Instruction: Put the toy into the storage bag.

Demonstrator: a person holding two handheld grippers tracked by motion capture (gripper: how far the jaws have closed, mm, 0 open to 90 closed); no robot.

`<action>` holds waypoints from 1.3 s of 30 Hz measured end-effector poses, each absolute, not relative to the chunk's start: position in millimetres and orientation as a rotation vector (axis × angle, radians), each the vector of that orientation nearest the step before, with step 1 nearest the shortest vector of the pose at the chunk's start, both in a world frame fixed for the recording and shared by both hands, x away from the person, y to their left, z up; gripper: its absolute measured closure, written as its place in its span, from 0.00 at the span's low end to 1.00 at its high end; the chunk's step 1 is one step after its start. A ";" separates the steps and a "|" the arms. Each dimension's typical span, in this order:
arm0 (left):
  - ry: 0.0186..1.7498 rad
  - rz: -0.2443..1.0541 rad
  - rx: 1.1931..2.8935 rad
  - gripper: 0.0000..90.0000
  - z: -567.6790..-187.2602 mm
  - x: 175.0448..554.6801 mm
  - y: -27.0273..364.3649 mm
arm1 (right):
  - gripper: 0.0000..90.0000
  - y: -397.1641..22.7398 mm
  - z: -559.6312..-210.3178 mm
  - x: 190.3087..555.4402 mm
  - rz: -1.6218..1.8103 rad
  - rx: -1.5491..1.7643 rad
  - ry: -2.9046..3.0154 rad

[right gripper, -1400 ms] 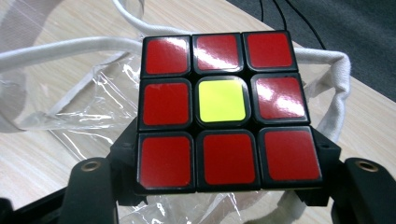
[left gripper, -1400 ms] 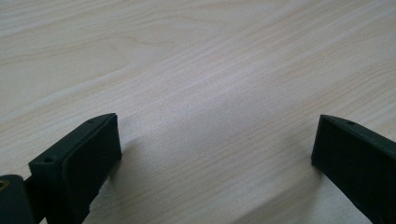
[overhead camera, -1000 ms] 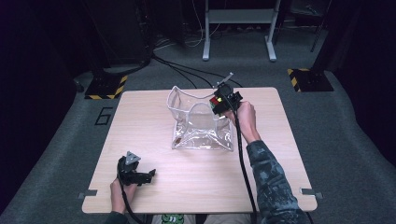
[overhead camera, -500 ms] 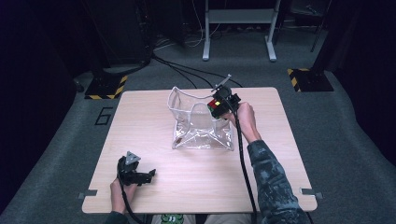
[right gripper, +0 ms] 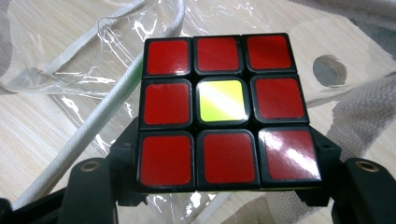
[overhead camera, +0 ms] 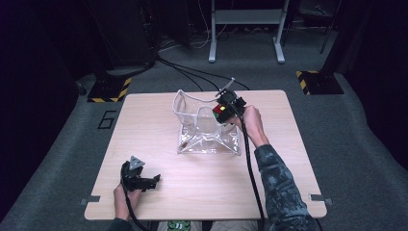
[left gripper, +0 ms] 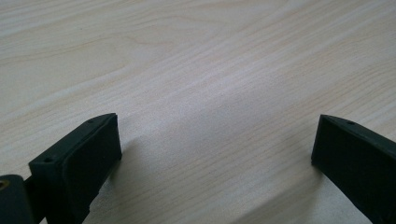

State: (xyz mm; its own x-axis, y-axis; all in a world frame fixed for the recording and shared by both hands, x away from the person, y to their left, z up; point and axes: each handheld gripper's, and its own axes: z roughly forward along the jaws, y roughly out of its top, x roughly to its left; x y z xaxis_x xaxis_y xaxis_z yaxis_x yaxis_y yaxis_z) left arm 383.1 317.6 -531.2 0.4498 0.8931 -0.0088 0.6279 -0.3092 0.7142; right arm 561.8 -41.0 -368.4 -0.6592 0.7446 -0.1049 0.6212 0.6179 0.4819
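A: Start at the near edge. What is the left claw [overhead camera: 153,182] doing?

B: Resting low on the desk [overhead camera: 144,125], jaws spread wide with nothing but bare wood between them. In the left gripper view the pads [left gripper: 88,161] sit right at the surface. I judge it is parked there to stay out of the way, well apart from the work.

A: And farther out?

B: The right claw [overhead camera: 222,111] is clamped on the cube [overhead camera: 220,111], one jaw on each side. In the right gripper view the cube [right gripper: 223,109] shows a red face with a yellow-green centre square, gripped by its lower row, so most of the face stands clear of the jaws.

A: Where is that relative to the bag [overhead camera: 204,127]?

B: At the bag's right rim, above the open mouth. The bag is clear plastic, slumped but open upward, with a white cord [right gripper: 93,126] along its edge. The cube is held over the opening, not resting inside.

A: Why hold it so high?

B: Probably so it clears the floppy rim; I cannot tell whether it is going in or coming out. The soft wall could fold across the mouth, and no claw is steadying it.
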 end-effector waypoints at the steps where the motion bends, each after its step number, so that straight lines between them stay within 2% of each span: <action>1: 1.267 0.522 2.049 0.01 -531.2 383.2 317.7 | 0.37 -41.1 -368.5 561.6 0.596 1.105 2.553; 3: 1.267 0.522 2.049 0.01 -531.2 383.1 317.6 | 0.36 -41.4 -368.3 561.0 0.588 1.113 2.558; 8: 1.267 0.522 2.049 0.01 -531.2 383.1 317.6 | 0.19 -45.0 -364.3 558.2 0.689 1.103 2.540; 13: 1.267 0.522 2.049 0.01 -531.2 383.1 317.6 | 0.08 -44.8 -358.9 552.7 0.751 1.104 2.522; 17: 1.266 0.522 2.049 0.01 -531.2 383.1 317.6 | 0.04 -48.8 -351.6 545.5 0.817 1.093 2.516; 28: 1.263 0.525 2.053 0.01 -531.1 383.3 317.9 | 0.00 -59.8 -333.1 513.9 0.891 1.027 2.465; 39: 1.261 0.526 2.055 0.01 -531.0 383.4 318.0 | 0.01 -77.0 -337.2 481.5 0.945 1.000 2.387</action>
State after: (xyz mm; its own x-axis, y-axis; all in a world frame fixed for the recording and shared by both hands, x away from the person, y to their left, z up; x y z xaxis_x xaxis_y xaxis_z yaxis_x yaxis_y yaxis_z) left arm 383.4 318.0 -531.0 0.4539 0.8910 -0.0029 0.6253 -0.3163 0.7134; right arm 481.5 -77.0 -337.2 -0.6725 0.7351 -0.0862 0.4768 0.5193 0.7092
